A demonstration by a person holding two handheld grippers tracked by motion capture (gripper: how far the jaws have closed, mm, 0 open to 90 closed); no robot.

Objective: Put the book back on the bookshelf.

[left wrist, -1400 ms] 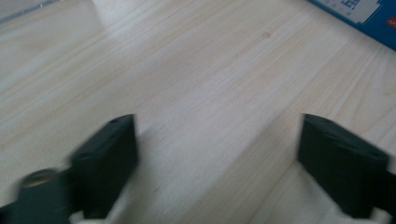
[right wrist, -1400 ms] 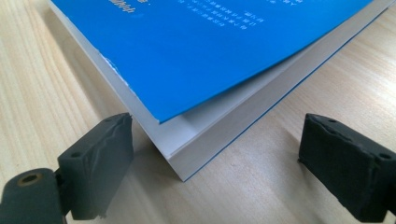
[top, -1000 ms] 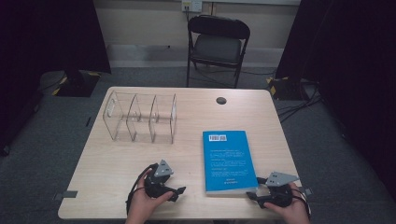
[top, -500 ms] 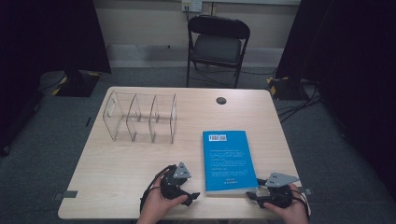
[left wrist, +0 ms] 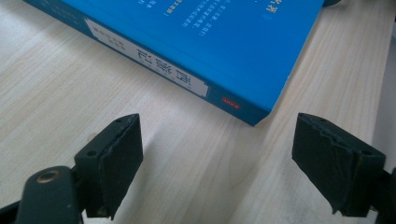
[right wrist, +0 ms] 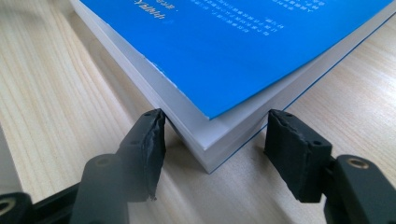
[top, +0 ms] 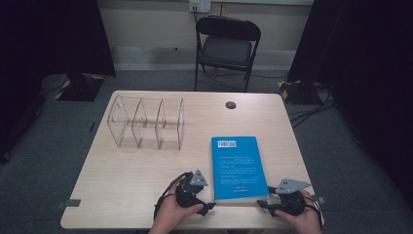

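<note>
The flat blue paperback book (top: 237,168) is lying near the front edge of the pale wooden table (top: 131,170); the right gripper (right wrist: 212,154) has just been closing, its jaws straddling the near corner, seemingly not yet pinching; the left gripper (left wrist: 217,163) is approaching wide open, its view alone showing the spine corner still ahead; next, squeezing firmly.

Bench (top: 126,195): light wood-grain top, rectangular, standing on grey carpet. Blue paperback book (top: 236,165) lies flat on the near right part, back cover up (barcode at its far end), its near edge close to the bench's front edge. Clear acrylic three-slot organizer (top: 148,123) stands far left, well apart from the book. Small dark round disc (top: 230,105) near the far edge.
</note>
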